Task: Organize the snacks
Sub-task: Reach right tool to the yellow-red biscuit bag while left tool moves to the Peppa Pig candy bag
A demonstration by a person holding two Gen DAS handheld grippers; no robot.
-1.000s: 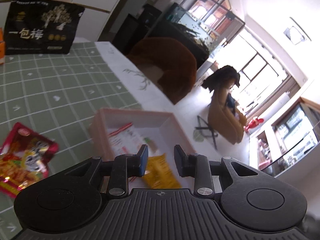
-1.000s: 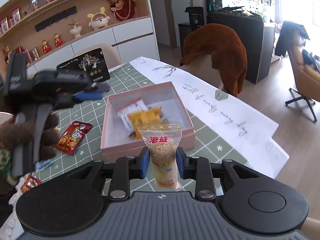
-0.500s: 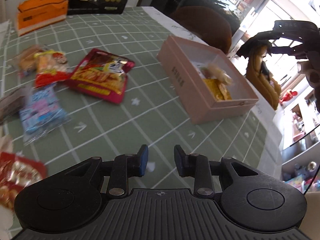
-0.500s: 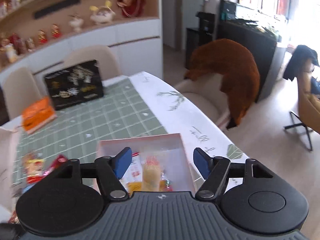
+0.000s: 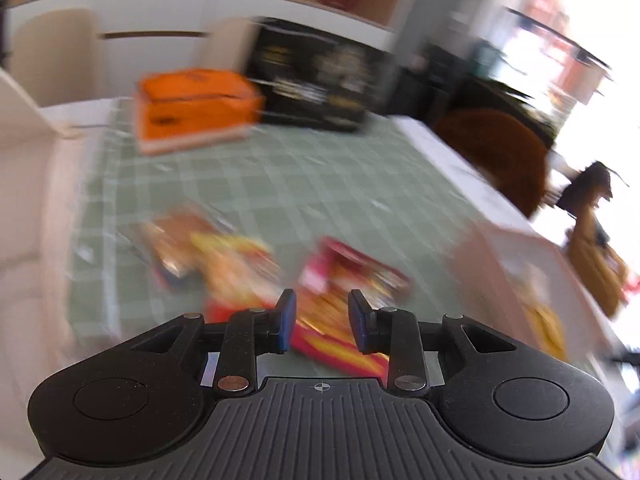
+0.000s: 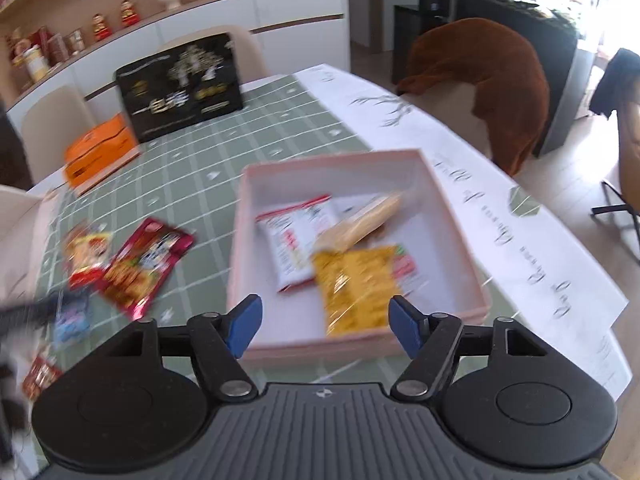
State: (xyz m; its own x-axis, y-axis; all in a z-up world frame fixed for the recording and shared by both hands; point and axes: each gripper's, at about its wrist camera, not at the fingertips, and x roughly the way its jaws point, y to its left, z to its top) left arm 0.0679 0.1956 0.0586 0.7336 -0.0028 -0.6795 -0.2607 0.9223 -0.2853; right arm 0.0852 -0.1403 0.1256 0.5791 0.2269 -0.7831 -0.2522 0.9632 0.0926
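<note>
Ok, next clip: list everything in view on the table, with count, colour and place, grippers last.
box: one, pink, open, right side of the table.
packets in box: about three, white-red, tan, yellow.
loose packets: several, mostly red, left of the box.
black bag: one, far end, upright.
orange carton: one, beside the black bag.
tablecloth: green check.
left gripper: fingers apart, empty, above the red packets.
right gripper: opening, empty, over the box.

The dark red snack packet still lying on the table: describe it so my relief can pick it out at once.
Find the pink box on the green checked tablecloth. The loose snacks lie to its left in the right wrist view, and the dark red packet is the one nearest the box. It is the largest and lies flat and slanted, unlike the small blue packet beside it.
</note>
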